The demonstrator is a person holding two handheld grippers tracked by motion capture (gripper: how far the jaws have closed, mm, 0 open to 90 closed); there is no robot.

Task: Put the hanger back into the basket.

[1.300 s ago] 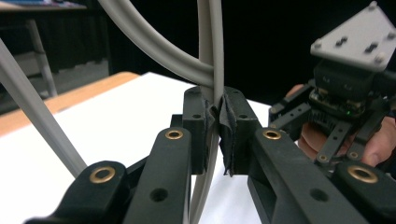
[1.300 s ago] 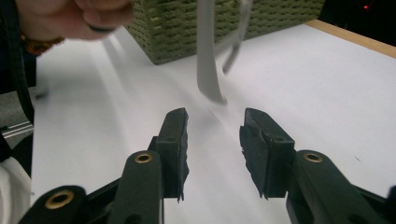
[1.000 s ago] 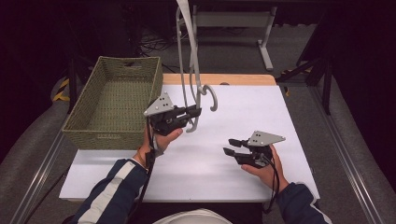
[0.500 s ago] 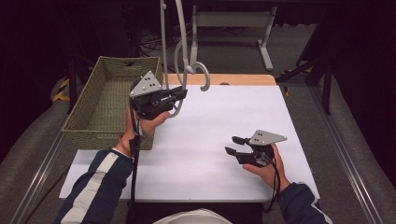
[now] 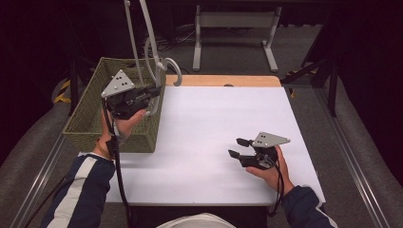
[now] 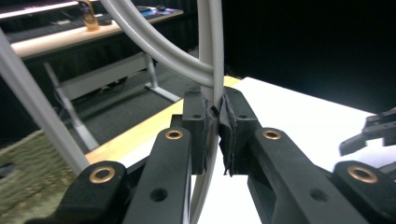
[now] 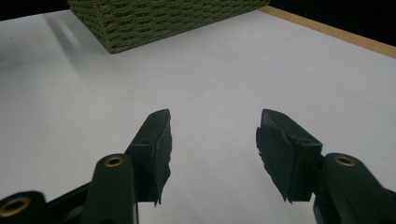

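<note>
A grey plastic clothes hanger [image 5: 173, 66] hangs tilted over the right rim of the woven green basket [image 5: 90, 123]. My left gripper [image 5: 154, 92] is shut on one of its thin bars. The left gripper view shows that bar of the hanger [image 6: 210, 56] pinched between the pads of the left gripper [image 6: 215, 112]. My right gripper [image 5: 236, 148] rests low over the white table [image 5: 214, 123] at the front right. Its jaws have just been opening and nothing is between them. In the right gripper view the right gripper [image 7: 212, 135] points across the bare white surface toward the basket [image 7: 154, 18].
The basket stands at the table's left edge. A wooden strip [image 5: 223, 80] runs along the far edge. Beyond the table a metal frame [image 5: 233, 28] stands on the dark floor. The right gripper [image 6: 369, 135] appears far off in the left gripper view.
My left gripper carried the hanger leftward and upward, from over the middle of the table to the basket's right rim. The right hand kept its place and its jaws spread wider.
</note>
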